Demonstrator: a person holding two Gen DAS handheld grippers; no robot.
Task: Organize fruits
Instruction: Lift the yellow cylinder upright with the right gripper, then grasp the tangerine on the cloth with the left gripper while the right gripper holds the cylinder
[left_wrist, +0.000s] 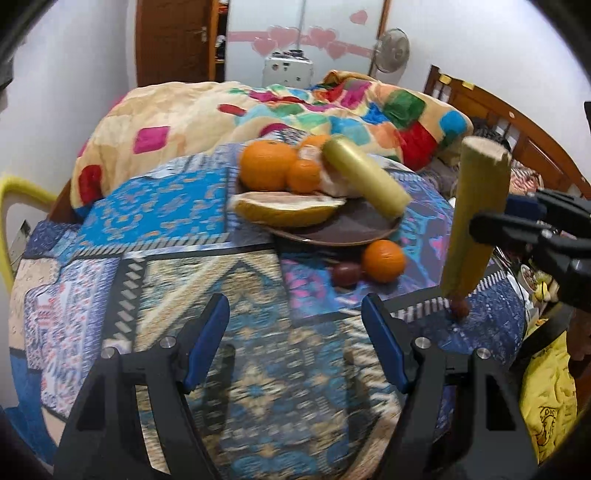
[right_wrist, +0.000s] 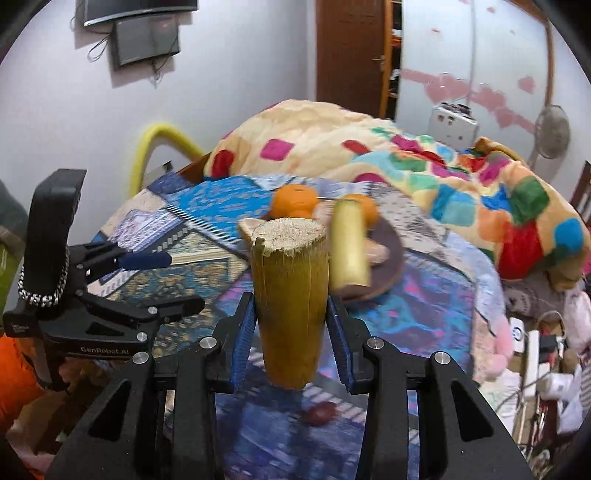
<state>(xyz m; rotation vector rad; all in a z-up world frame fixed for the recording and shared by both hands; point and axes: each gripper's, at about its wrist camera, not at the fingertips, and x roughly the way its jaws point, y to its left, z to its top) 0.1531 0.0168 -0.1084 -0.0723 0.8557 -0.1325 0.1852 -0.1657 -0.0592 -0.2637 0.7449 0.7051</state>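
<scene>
Now, right gripper (right_wrist: 291, 325): jaws clamped on upright sugarcane piece (right_wrist: 290, 302), raised above bed.
Left gripper (left_wrist: 295, 343): jaws apart.
Surface: patterned blue bedspread (left_wrist: 177, 229); brown plate (left_wrist: 351, 229) carries oranges (left_wrist: 267, 166).
Room: white walls, wooden door (left_wrist: 171, 40).

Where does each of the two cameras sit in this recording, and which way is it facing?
Left wrist: rides the left gripper, looking forward over the patterned cloth at the plate; its own open fingers show, and the right gripper enters at right.
Right wrist: rides the right gripper, aimed at the same plate; its fingers clamp a sugarcane piece, left gripper at left.
Shared: plate, cane piece, colourful blanket.
</scene>
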